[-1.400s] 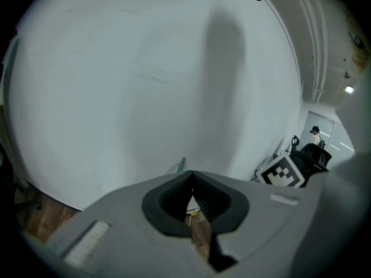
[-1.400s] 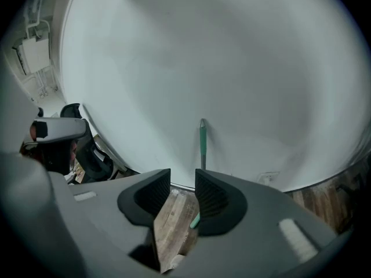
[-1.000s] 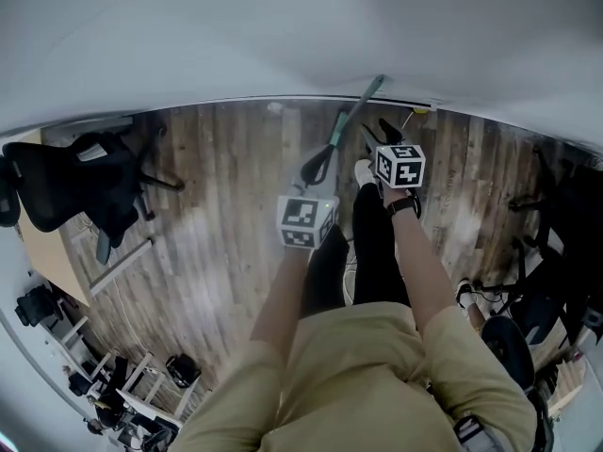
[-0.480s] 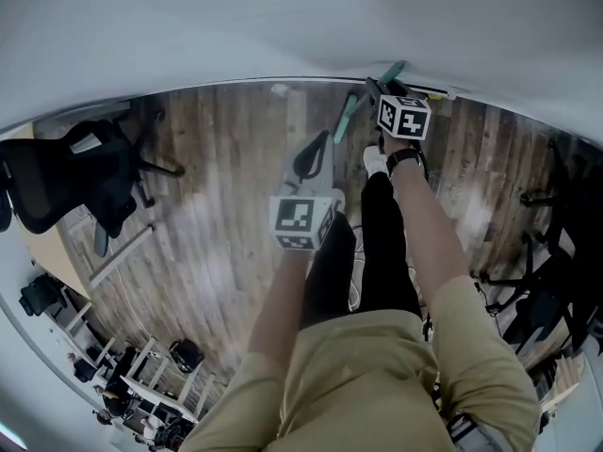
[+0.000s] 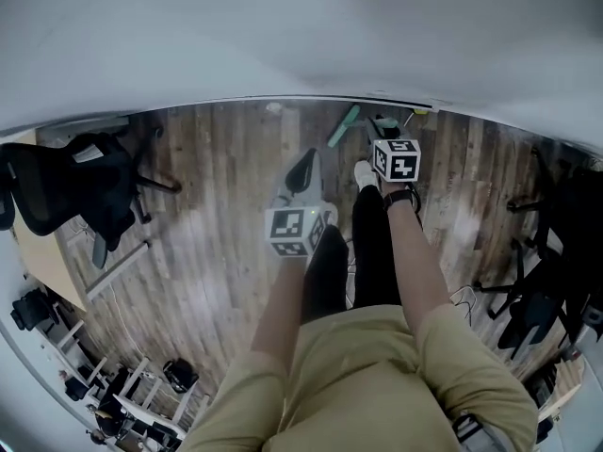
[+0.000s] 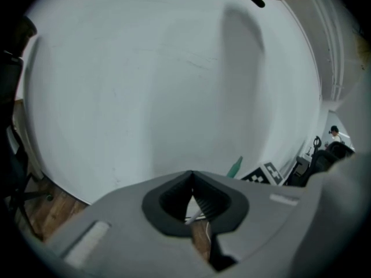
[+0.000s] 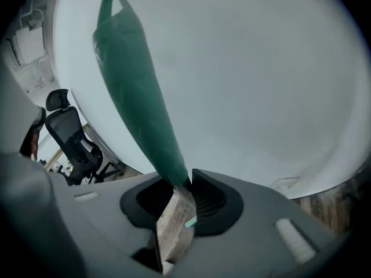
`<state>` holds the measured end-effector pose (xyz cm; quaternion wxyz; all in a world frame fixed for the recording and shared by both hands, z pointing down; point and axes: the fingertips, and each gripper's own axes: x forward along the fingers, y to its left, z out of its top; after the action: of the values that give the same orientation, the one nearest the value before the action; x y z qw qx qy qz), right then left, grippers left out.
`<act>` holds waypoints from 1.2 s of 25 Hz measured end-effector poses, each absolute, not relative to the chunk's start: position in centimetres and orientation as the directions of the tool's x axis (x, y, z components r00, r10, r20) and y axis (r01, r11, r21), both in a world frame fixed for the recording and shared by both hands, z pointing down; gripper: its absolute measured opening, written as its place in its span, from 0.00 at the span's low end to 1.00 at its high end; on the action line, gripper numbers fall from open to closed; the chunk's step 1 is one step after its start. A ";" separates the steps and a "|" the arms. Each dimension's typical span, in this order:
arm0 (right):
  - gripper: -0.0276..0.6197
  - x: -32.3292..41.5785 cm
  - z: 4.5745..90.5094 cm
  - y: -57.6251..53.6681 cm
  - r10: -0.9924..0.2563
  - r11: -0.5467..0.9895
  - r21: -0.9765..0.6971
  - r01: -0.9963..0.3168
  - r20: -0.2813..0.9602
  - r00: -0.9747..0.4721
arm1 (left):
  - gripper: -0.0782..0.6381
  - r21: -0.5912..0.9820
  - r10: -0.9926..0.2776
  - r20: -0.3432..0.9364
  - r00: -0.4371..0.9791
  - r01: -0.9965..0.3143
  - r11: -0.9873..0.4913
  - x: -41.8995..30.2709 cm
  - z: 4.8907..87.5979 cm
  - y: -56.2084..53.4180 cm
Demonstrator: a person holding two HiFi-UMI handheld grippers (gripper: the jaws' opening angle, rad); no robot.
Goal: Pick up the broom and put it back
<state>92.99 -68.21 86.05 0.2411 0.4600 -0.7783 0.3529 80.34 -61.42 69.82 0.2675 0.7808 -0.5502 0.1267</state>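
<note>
The broom's green handle [image 7: 136, 91] rises from between the jaws of my right gripper [image 7: 182, 183] and leans toward the white wall. The jaws have just been closing, and their tips now press on the handle where the green grip meets the pale shaft. In the head view the same green handle [image 5: 344, 126] slants beside my right gripper [image 5: 377, 128], close to the wall's foot. My left gripper [image 5: 302, 169] hangs over the wooden floor to the left of it. In the left gripper view its tips [image 6: 192, 176] meet, with nothing held; the broom's head is hidden.
A white wall [image 5: 301, 26] meets the wooden floor [image 5: 226, 177] just ahead. A black office chair [image 5: 66, 191] stands at the left, and dark chairs with cables [image 5: 546, 252] at the right. The person's legs and a white shoe [image 5: 365, 171] are below the grippers.
My right gripper reached toward the wall, then came back toward the person with the green handle at its jaws. My left gripper drifted slightly left.
</note>
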 end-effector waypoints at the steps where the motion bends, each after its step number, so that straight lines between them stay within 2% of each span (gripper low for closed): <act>1: 0.20 93.1 85.1 -67.3 -0.544 0.339 -0.313 -0.887 0.704 -0.456 | 0.11 0.281 -0.794 0.489 0.361 -0.927 -0.248 80.2 69.2 -61.1; 5: 0.19 93.6 79.9 -64.9 -0.570 0.362 -0.272 -0.892 0.692 -0.443 | 0.11 0.298 -0.810 0.463 0.360 -0.924 -0.239 79.6 65.8 -59.9; 11: 0.19 93.8 68.3 -63.4 -0.673 0.373 -0.241 -0.896 0.594 -0.441 | 0.11 0.271 -0.850 0.368 0.376 -0.918 -0.289 79.8 57.8 -59.1; 21: 0.19 90.7 47.7 -59.3 -0.812 0.476 -0.150 -0.866 0.303 -0.499 | 0.11 0.199 -0.884 0.214 0.415 -0.905 -0.376 80.4 45.3 -57.0; 30: 0.18 88.3 34.9 -55.2 -0.837 0.533 -0.108 -0.839 0.081 -0.542 | 0.11 0.144 -0.931 0.061 0.361 -0.926 -0.349 77.4 35.8 -54.3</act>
<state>88.26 -55.23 34.87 0.0097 0.4786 -0.8754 0.0673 77.37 -54.25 35.77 0.0770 0.8212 -0.5652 -0.0157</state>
